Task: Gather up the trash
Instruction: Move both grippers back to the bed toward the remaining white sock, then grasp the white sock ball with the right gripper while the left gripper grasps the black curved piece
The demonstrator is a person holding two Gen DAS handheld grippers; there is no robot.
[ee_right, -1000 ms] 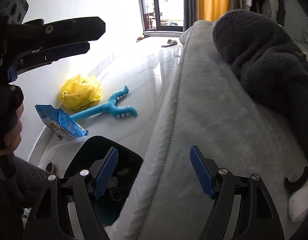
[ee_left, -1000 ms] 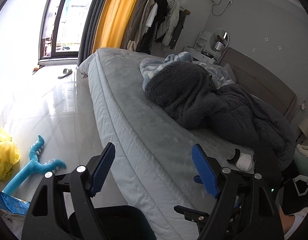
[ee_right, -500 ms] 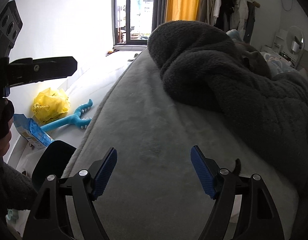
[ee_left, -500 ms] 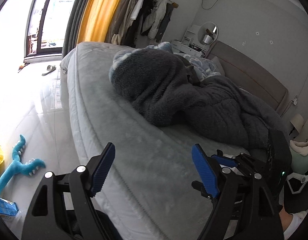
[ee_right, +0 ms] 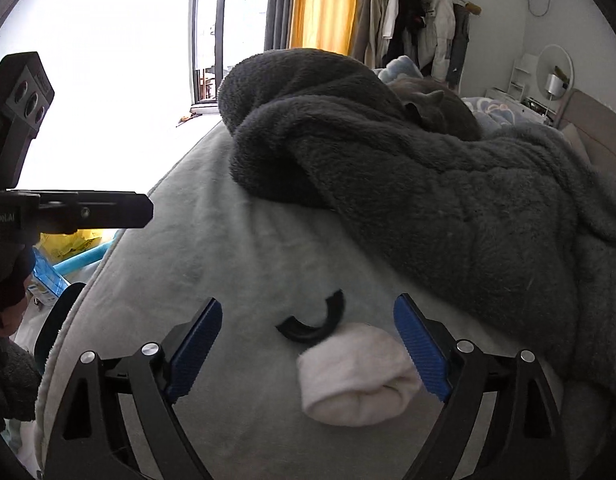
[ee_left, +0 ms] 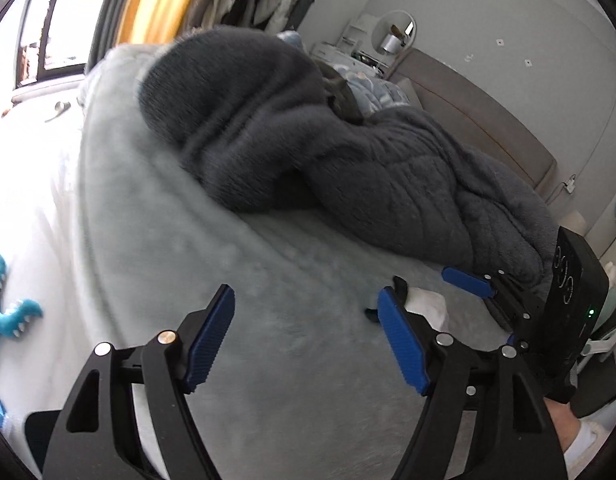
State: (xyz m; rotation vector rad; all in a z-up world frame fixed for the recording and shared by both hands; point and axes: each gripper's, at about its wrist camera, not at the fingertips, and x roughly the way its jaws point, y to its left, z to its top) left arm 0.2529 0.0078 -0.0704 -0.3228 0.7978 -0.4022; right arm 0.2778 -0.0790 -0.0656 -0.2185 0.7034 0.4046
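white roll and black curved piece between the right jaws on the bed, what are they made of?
White roll: looks like soft knit or terry fabric, matte, with a fuzzy surface and a folded end; possibly a rolled sock, though tissue can't be ruled out. Black curved piece: smooth, thin, holds its arc, so probably hard plastic or rubber. Both lie on the pale plush bed cover.

Blue bag (ee_right: 48, 280) half hidden behind left claw (ee_right: 88, 212).
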